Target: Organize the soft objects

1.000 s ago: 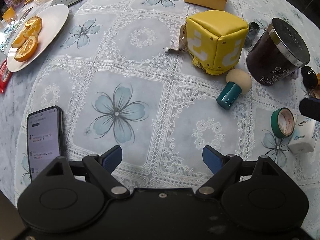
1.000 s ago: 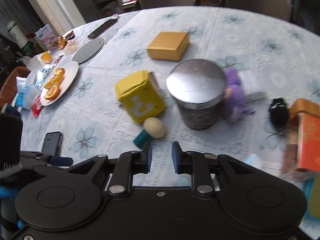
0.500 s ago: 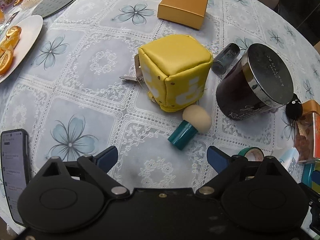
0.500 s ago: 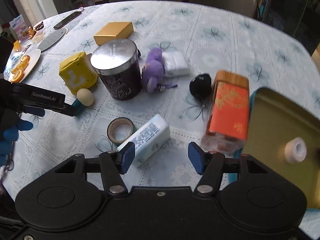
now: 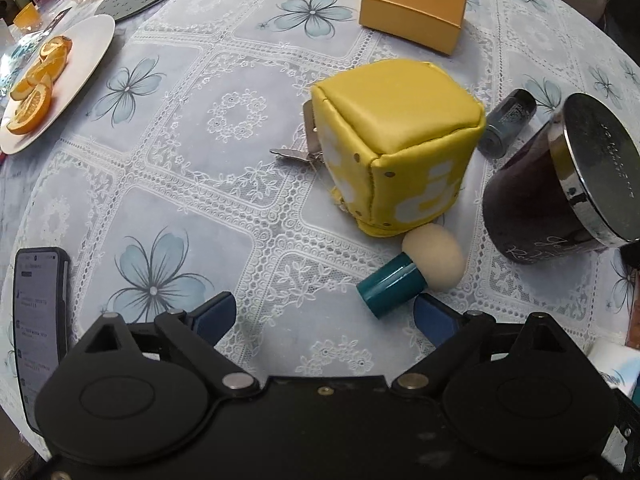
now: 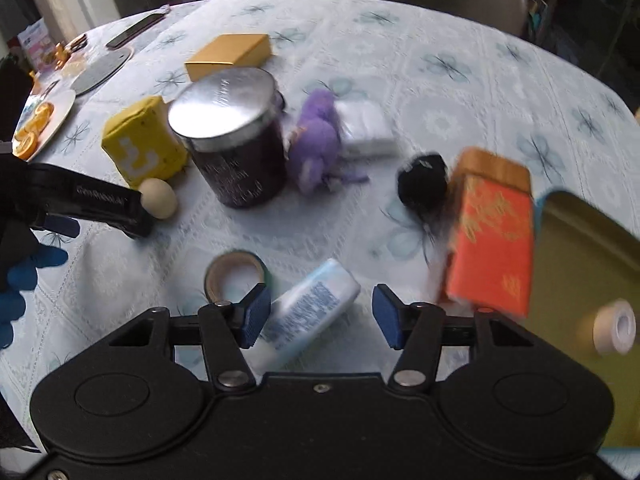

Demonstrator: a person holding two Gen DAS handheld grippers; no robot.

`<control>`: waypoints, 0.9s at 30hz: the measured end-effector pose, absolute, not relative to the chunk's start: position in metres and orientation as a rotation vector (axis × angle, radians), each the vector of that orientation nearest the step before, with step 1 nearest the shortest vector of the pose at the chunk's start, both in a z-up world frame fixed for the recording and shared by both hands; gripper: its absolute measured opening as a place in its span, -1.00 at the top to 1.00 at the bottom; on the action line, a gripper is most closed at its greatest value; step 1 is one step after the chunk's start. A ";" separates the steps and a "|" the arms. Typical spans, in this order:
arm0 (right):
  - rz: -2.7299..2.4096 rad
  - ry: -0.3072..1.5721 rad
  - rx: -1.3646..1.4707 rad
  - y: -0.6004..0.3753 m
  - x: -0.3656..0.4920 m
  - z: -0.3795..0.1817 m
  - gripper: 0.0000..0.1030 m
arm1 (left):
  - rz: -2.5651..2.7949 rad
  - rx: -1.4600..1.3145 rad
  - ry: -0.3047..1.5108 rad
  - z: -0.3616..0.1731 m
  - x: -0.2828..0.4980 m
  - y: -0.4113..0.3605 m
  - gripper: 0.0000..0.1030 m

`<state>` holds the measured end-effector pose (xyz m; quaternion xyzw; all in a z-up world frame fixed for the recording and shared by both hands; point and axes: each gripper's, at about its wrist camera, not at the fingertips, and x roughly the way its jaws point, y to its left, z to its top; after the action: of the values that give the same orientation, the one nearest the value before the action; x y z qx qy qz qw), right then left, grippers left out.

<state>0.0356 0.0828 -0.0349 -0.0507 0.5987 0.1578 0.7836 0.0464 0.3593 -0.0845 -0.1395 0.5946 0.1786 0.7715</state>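
Left gripper (image 5: 323, 314): jaws spread wide, nothing held, low over the tablecloth (image 5: 192, 184). Right gripper (image 6: 318, 314): jaws likewise apart and empty, held above a white-and-blue tube (image 6: 308, 308) that lies partly between the fingers in view but is not clamped.

Soft items noted: yellow plush cube (image 5: 394, 148) resting on the cloth between the gold box (image 5: 414, 10) and the sponge applicator (image 5: 412, 276); purple plush toy (image 6: 316, 146) lying just beside the dark jar (image 6: 236, 140); a black fuzzy object (image 6: 424, 180) near the orange box (image 6: 492, 240). The right view is motion-blurred, so finer detail cannot be read.

Step in hand is judged to be the left-side approach to the applicator, whose teal handle lies just ahead of the right finger (image 5: 434, 314), off centre in the jaw gap.

Procedure suggested: the gripper should be shifted toward its right until the applicator is centred, then lowered. The rigid handle is better clamped than the foam head, which would be expected to compress and slip. The cube touches or nearly touches the foam head; contact with it should be avoided during closure. The phone (image 5: 40, 320) at the left edge should be left undisturbed.
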 end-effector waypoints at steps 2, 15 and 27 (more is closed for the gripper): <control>0.309 1.343 -0.095 0.071 0.029 -0.036 -0.06 | 0.427 -0.278 1.299 -0.087 0.045 0.366 -0.85; 0.185 1.431 -0.015 0.065 0.029 -0.047 -0.15 | 0.372 -0.258 1.225 -0.061 0.027 0.378 -0.87; 0.083 1.481 -0.005 0.085 0.033 -0.071 -0.24 | 0.301 -0.257 1.171 -0.064 0.065 0.349 -1.00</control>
<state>0.0333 0.0847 -0.0709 -0.0022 0.6744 0.0380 0.7374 0.0655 0.3495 -0.0639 -0.1207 0.5490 0.1413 0.8149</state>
